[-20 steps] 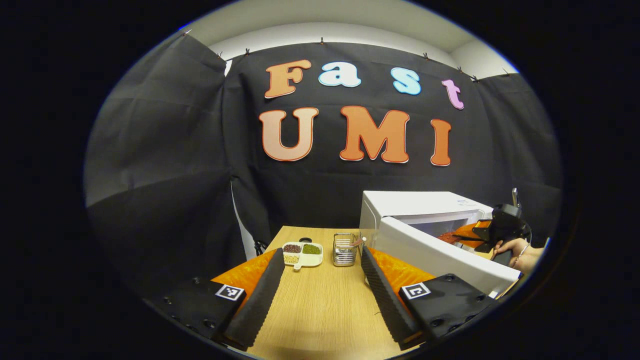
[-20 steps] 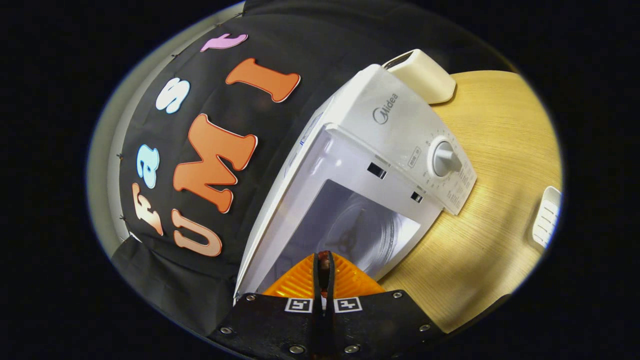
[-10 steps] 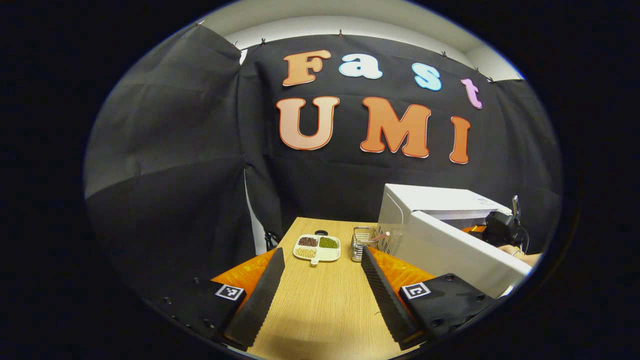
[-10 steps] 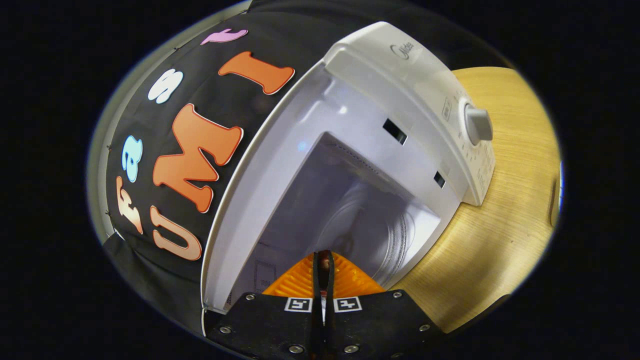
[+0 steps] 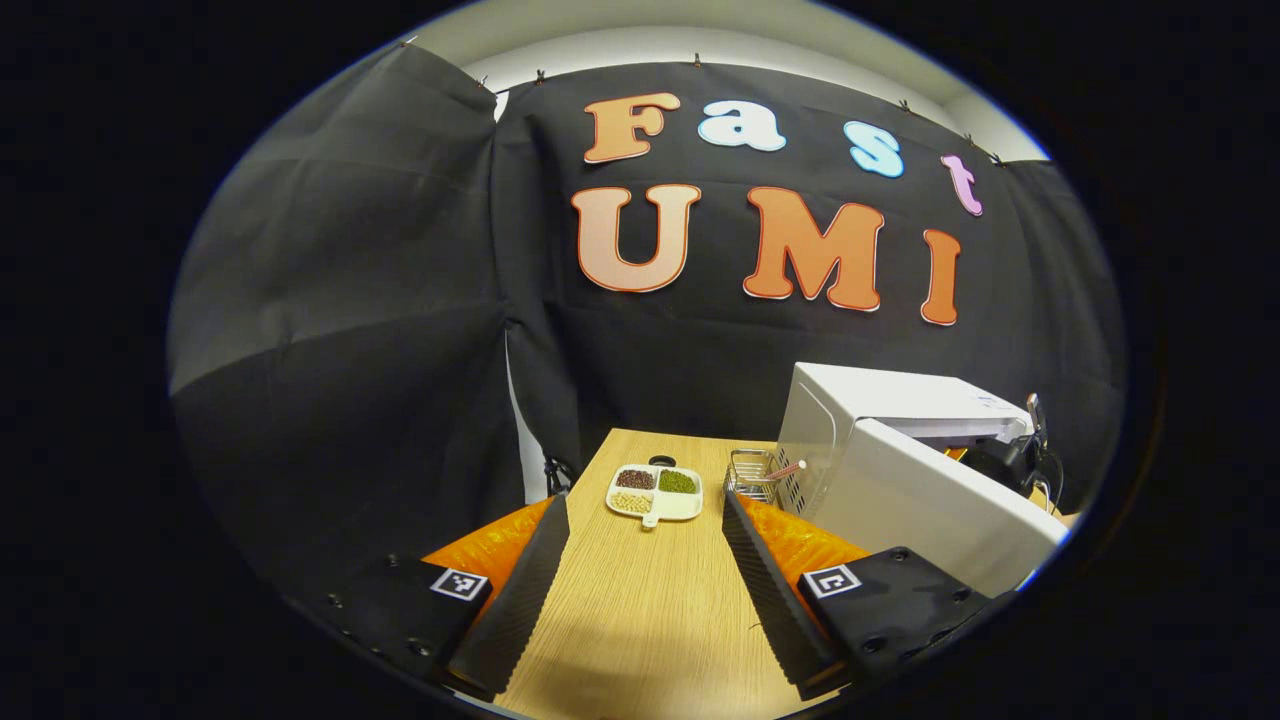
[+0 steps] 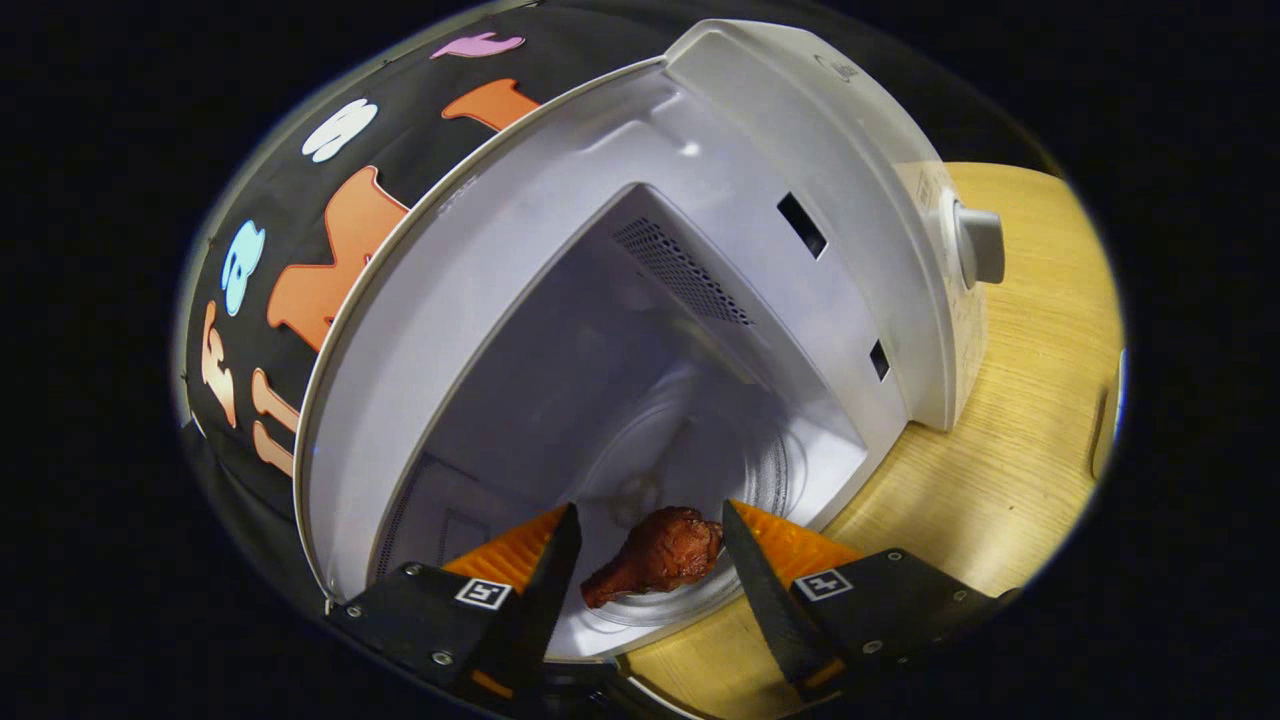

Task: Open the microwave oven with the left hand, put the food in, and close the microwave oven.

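The brown glazed chicken drumstick (image 6: 658,556) lies on the glass turntable (image 6: 700,470) inside the white microwave oven (image 6: 800,200), apparently released. The right gripper (image 6: 645,560) is spread wide around it. The left gripper (image 5: 640,570), wide and empty, waits beside the swung-out door (image 5: 930,510) to close it.
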{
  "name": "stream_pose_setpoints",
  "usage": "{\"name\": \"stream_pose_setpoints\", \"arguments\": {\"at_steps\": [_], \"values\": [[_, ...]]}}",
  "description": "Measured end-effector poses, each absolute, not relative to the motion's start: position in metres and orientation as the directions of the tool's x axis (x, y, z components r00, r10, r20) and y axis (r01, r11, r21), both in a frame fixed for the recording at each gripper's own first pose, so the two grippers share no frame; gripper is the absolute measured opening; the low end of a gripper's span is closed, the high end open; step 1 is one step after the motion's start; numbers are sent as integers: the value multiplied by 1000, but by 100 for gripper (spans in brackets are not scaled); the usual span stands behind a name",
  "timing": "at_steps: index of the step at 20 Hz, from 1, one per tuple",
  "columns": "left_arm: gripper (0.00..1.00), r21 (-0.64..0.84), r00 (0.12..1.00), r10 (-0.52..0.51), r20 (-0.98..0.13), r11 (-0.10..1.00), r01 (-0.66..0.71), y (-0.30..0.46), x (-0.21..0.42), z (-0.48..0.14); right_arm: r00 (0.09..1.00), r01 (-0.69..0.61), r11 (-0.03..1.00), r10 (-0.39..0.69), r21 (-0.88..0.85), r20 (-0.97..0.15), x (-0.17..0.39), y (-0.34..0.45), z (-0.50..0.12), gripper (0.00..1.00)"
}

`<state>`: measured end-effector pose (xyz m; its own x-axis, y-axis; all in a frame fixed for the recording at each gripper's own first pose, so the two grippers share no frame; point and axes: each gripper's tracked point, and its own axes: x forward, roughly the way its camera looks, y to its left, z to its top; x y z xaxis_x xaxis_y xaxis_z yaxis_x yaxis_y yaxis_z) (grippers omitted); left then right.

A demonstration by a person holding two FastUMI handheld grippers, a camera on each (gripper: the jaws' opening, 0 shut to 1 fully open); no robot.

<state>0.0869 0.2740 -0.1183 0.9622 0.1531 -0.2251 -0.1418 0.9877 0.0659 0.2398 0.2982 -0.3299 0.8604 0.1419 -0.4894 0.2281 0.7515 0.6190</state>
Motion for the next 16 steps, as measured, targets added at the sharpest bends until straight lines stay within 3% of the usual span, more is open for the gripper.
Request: {"name": "stream_pose_setpoints", "arguments": {"at_steps": [1, 3, 4, 5, 6, 9, 11, 16], "values": [[98, 69, 962, 152, -225, 988, -140, 272, 86, -119, 874, 203, 770, 136, 604, -467, 241, 294, -323, 93], [98, 66, 963, 150, -225, 988, -139, 268, 86, -119, 878, 171, 806, 137, 567, -458, 240, 292, -318, 94], [94, 59, 963, 147, -224, 989, -137, 265, 85, -119, 877, 153, 822, 143, 548, -459, 237, 291, -317, 94], [98, 54, 964, 145, -223, 989, -136, 263, 84, -119, 877, 137, 835, 147, 533, -457, 234, 289, -315, 94], [94, 51, 965, 143, -221, 990, -135, 261, 83, -118, 880, 125, 844, 148, 521, -451, 231, 287, -311, 94], [99, 60, 969, 145, -198, 989, -135, 257, 79, -112, 883, 71, 889, 155, 452, -444, 218, 278, -303, 94], [94, 57, 971, 140, -192, 990, -131, 255, 74, -110, 893, 21, 923, 156, 384, -422, 208, 269, -293, 94], [98, 50, 974, 140, -178, 990, -133, 250, 59, -104, 907, -70, 960, 175, 272, -383, 175, 242, -263, 94]]}}
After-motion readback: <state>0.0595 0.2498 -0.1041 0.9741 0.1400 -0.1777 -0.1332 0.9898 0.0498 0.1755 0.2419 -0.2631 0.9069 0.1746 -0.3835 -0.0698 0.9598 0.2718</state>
